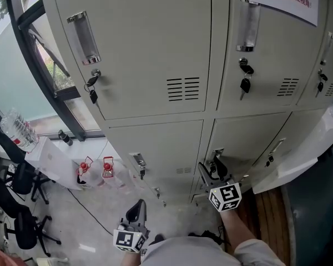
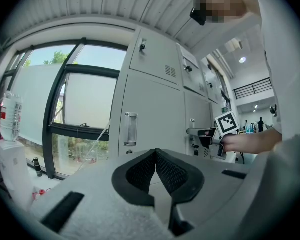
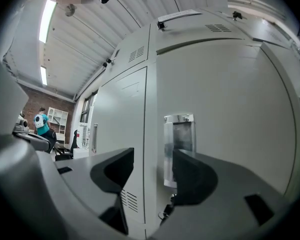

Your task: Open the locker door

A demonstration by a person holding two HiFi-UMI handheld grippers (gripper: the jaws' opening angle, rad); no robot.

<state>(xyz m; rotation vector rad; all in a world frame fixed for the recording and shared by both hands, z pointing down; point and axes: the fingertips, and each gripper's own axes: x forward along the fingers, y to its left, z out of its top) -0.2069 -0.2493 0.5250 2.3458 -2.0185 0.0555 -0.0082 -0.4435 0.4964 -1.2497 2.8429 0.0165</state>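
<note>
Grey lockers fill the head view. Low down, my right gripper stands open just in front of the lower middle locker door, close to its chrome handle. In the right gripper view that handle shows between the open jaws of the right gripper, a short way ahead, with a key below it. Nothing is held. My left gripper hangs lower left, shut and empty, apart from the lockers. From the left gripper I see another door handle ahead.
Upper doors carry handles and hanging keys. A pale panel, seemingly an open door, juts out at the right. A window frame, a water bottle on a white box and office chairs stand at the left.
</note>
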